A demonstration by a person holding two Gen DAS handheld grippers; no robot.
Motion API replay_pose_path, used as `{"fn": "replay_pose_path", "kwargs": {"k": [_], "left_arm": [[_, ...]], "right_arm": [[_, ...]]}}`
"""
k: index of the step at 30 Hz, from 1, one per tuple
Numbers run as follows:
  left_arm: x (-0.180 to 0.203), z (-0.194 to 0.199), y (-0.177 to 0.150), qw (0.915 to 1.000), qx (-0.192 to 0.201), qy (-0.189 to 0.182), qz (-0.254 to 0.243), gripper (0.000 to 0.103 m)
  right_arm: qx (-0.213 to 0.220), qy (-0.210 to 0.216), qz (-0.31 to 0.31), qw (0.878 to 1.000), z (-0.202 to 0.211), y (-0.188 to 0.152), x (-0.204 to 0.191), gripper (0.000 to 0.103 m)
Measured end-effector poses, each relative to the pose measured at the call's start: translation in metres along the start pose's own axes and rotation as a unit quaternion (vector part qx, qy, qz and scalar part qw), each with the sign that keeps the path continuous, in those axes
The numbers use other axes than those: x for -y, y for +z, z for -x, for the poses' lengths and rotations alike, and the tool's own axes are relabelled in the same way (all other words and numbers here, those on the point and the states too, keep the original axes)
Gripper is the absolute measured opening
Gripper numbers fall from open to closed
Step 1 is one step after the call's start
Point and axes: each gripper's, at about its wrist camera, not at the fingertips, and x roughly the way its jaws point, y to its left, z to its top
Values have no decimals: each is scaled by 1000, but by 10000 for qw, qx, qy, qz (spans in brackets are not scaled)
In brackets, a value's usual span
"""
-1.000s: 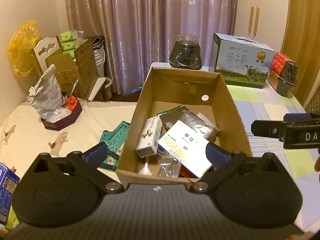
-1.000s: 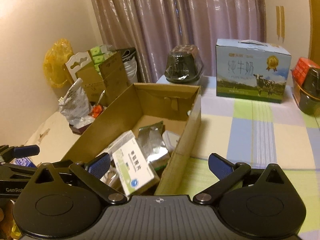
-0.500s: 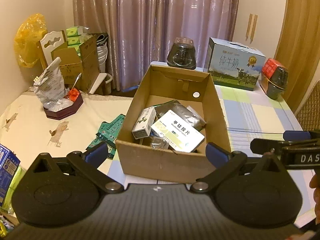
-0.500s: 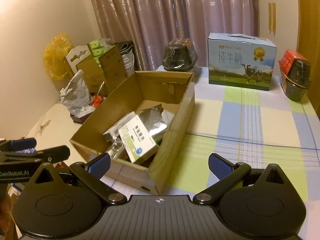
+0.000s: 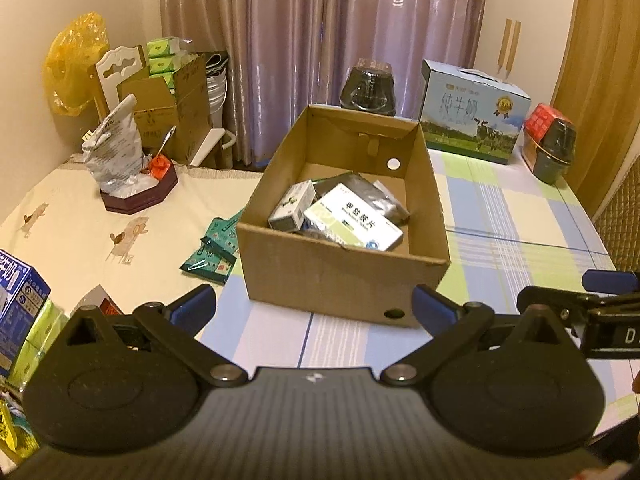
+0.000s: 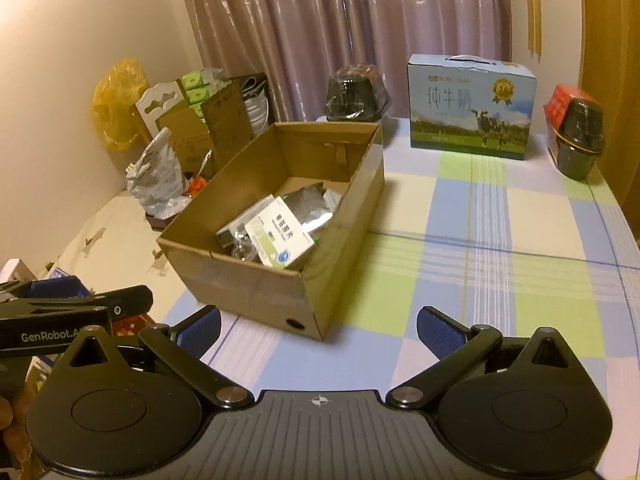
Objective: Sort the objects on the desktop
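An open cardboard box [image 5: 340, 276] [image 6: 256, 288] stands on the checked tablecloth. Inside lie a white and green medicine box [image 5: 352, 220] [image 6: 280, 238], a smaller white box [image 5: 291, 206], a silver foil pouch [image 6: 306, 204] and other small items. Green packets [image 5: 214, 246] lie on the table left of the box. My left gripper [image 5: 314, 308] is open and empty, in front of the box's near wall. My right gripper [image 6: 318, 330] is open and empty, near the box's front right corner.
A milk carton case [image 5: 474, 120] [image 6: 470, 106], a dark domed container [image 5: 370, 86] and a red and black container [image 5: 550, 146] stand at the back. A dark tray with a foil bag [image 5: 136, 192] sits left. Cartons [image 5: 20, 304] lie at the near left edge.
Both grippers have drawn back from over the box toward the near edge of the table. The box now shows whole in both views. Its contents have not moved.
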Motion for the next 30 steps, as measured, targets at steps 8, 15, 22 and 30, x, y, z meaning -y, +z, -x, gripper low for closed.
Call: {"fn": "replay_pose_path", "kwargs": {"k": [8,15,22,30], "left_arm": [[8,9,-10,10000,-33,-3,-90,102],[12,11,-14,9999,-52,-8,-130,102],[13,11,-14,9999,-62,-5,-146,102],[15,7,-15,9998,-89,-10,-151,102]], "right_arm": [[-87,-137,-6,9999,9,-12,-1,101],[-113,-185,-25,9998,12,-17,1,101],[-122,-188,-51,9997,11,-17,2,101],[-142,-177,-56,9997,10,-17,0,101]]}}
